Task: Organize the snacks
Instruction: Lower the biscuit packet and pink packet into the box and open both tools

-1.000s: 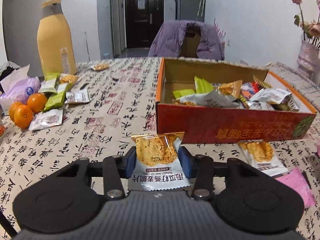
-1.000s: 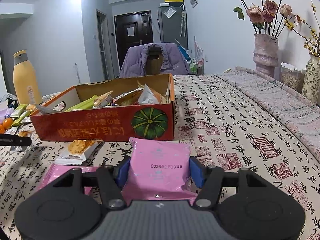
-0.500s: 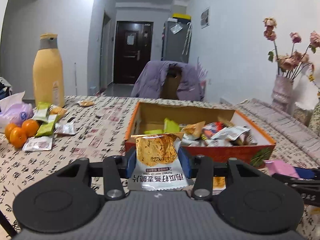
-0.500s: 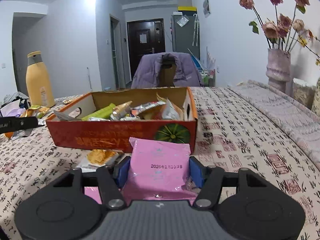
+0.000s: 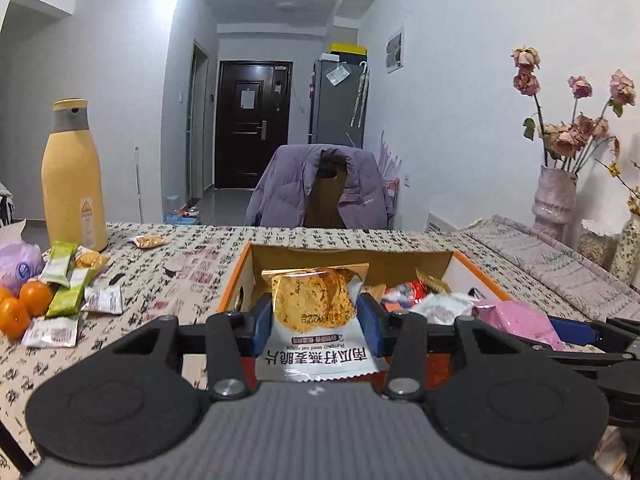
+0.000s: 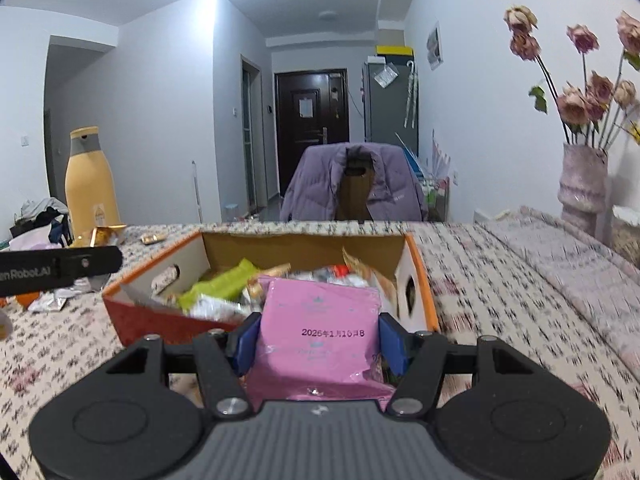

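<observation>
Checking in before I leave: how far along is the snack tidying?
Done: the orange cardboard box already holds many packets. In hand: the left tongs grip a white-and-gold crisp packet, and the right tongs grip a pink foil packet, both at the box. Left: green bar packets and other wrappers near the yellow bottle.

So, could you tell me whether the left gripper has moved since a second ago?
Yes. The left gripper, holding the cracker packet, has risen and advanced over the cardboard box.
</observation>
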Tool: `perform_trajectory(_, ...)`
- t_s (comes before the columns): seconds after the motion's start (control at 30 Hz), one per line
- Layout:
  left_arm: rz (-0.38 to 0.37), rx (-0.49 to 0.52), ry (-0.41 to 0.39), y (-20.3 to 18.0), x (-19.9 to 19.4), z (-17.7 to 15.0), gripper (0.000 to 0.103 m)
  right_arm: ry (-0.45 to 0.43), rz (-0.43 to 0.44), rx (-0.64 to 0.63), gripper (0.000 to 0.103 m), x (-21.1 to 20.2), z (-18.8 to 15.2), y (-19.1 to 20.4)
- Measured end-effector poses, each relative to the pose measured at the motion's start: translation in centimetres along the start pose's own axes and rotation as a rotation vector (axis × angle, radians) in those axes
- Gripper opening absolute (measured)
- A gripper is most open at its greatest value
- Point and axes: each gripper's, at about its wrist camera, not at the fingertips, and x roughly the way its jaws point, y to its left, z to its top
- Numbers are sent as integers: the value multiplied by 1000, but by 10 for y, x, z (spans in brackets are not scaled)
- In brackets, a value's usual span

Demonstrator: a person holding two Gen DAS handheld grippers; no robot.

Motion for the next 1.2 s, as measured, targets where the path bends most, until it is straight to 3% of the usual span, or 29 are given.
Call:
perform_trajectory(0.67, 41, -54, -9, -4, 77, 47, 46, -28, 10, -6, 61, 82, 55, -1)
perform_trajectory(1.03, 96, -68, 22, 7, 119, 28, 46, -10, -14, -5, 61, 107, 38, -9)
perform_trajectory(1.2, 77, -60, 42, 12, 124, 20, 47, 22, 4, 3, 61, 110, 32, -11)
